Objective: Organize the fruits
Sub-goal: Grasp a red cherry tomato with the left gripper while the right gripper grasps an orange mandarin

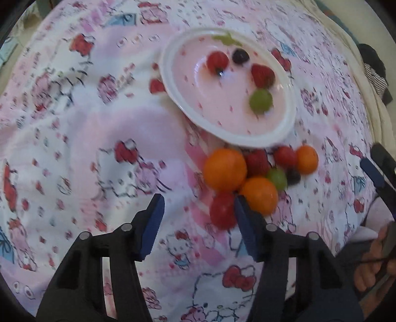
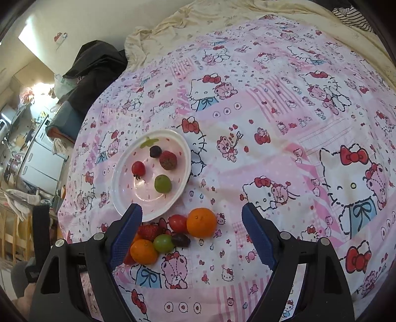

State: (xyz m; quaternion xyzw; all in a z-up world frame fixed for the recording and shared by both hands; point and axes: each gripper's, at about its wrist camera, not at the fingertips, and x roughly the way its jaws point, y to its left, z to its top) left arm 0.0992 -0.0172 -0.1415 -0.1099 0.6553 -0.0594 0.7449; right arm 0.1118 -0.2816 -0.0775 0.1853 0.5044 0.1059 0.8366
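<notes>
A pink strawberry-shaped plate [image 1: 289, 123] [image 2: 118, 198] holds a cherry tomato [image 1: 217, 62], a dark grape [image 1: 240, 56], a strawberry [image 1: 262, 75] and a green grape [image 1: 260, 100]. In front of it a heap of fruit lies on the cloth: oranges [image 1: 225, 169] [image 2: 201, 222], a strawberry [image 2: 148, 231], tomatoes [image 1: 222, 210], a green grape [image 2: 163, 243] and a dark grape [image 2: 181, 240]. My left gripper [image 1: 199, 205] is open and empty, its right finger [image 1: 245, 223] beside the near tomato. My right gripper [image 2: 191, 214] is open and empty over the heap.
The fruit and plate lie on a pink Hello Kitty bedsheet [image 2: 272, 123]. A cream blanket [image 2: 198, 22] bunches at the far edge, with dark clothing [image 2: 94, 64] to its left. Room furniture [image 2: 42, 153] stands beyond the bed's left edge.
</notes>
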